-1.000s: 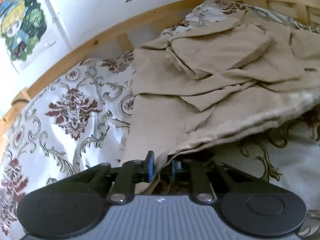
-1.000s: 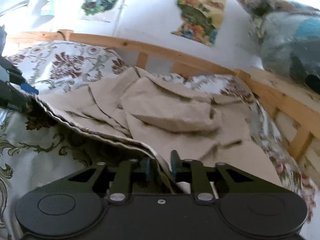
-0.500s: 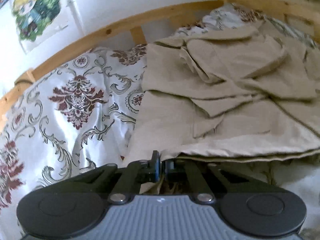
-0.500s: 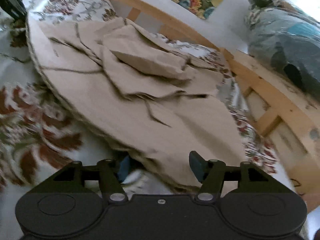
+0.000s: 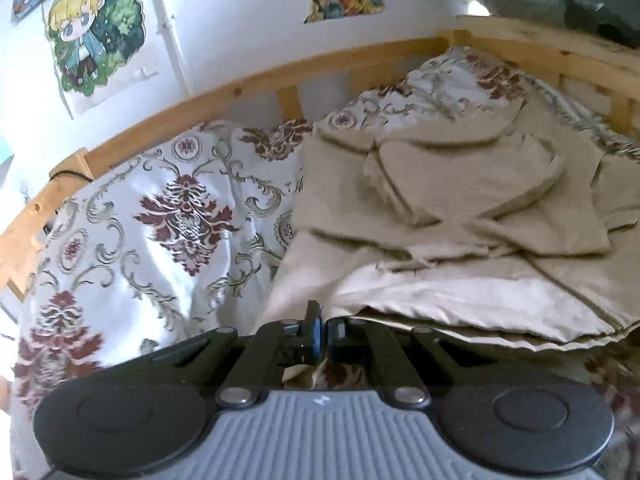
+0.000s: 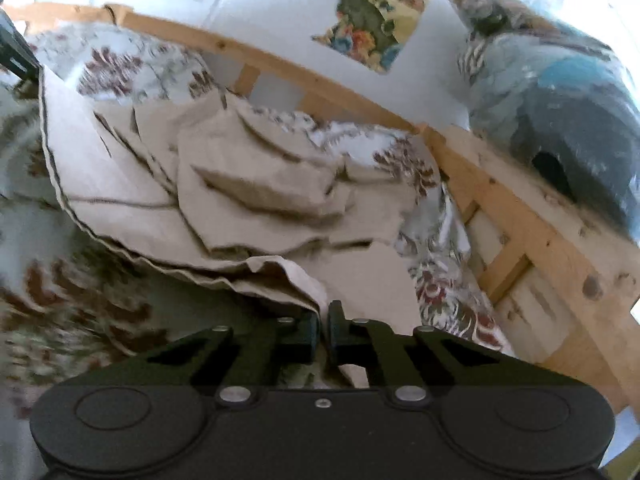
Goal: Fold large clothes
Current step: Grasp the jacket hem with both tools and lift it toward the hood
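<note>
A large beige garment [image 5: 460, 240] lies partly folded on a floral bedspread [image 5: 160, 232]. My left gripper [image 5: 324, 326] is shut on the garment's near left corner, which is lifted a little. In the right wrist view the garment [image 6: 248, 200] spreads across the bed. My right gripper [image 6: 324, 326] is shut on the near right hem, bunched between the fingers. The left gripper's dark body shows at the far left edge of the right wrist view [image 6: 16, 56].
A wooden bed rail [image 5: 248, 84] runs along the far side, and a slatted end rail [image 6: 500, 216] stands at the right. A plastic-wrapped bundle [image 6: 560, 92] sits beyond that rail. Posters hang on the white wall [image 5: 224, 20].
My right gripper, open half a second ago, has shut on the garment's hem again. Both grippers have drawn back, and the near edge is lifted and bunched.
</note>
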Demonstrator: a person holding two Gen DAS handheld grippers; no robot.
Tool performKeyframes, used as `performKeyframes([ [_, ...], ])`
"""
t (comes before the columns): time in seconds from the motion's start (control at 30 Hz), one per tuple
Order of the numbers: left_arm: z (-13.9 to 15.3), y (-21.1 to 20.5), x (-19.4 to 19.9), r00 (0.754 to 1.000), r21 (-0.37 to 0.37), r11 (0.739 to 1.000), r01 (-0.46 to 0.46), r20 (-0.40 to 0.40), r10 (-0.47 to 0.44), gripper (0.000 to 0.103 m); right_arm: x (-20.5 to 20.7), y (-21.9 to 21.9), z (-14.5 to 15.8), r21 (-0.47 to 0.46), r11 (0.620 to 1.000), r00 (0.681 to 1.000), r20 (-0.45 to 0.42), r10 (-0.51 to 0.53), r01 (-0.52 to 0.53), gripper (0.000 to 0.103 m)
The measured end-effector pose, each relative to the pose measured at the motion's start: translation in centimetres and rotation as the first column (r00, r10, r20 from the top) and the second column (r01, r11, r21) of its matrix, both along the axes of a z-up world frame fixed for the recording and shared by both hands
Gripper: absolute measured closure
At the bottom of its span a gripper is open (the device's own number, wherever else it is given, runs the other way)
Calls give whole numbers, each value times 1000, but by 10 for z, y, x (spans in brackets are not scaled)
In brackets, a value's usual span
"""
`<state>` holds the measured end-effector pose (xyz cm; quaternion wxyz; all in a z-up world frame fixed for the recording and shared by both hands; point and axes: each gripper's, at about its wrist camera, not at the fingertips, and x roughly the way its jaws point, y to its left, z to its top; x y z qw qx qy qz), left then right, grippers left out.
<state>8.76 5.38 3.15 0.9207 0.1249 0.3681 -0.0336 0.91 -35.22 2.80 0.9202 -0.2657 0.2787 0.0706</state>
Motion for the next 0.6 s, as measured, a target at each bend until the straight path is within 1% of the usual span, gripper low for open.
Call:
performKeyframes([
  [0.07,18,11,-17,1000,-19,1000,7,-18,-7,101,-13,-1,22,39,999,999,-36,15,-14,99],
  [0.17,43,31,-40,999,-83,997,1,-47,-5,101,-27,-2,50,76,997,995,-94,40,-33,99],
  [0.2,50,38,-45,999,-103,995,-3,-52,-2,101,-30,-2,61,84,996,993,-106,46,-38,99],
  [0.27,56,47,-43,998,-136,991,-19,-57,11,101,-31,-3,81,95,995,993,-107,54,-44,99],
  [0.33,57,52,-27,998,-166,985,-47,-59,37,101,-22,-3,95,116,992,994,-91,55,-44,99],
  [0.4,54,49,-5,997,-161,984,-72,-39,67,101,-2,-1,100,108,993,996,-65,55,-47,99],
  [0.47,47,40,24,996,-137,987,-89,-35,85,101,24,4,93,60,997,998,-23,53,-52,99],
  [0.5,43,35,44,995,-117,989,-92,-39,88,101,41,5,86,53,998,999,-20,42,-41,99],
  [0.6,25,23,96,992,-59,992,-108,-72,104,100,97,6,62,65,998,1000,-15,-14,15,98],
])
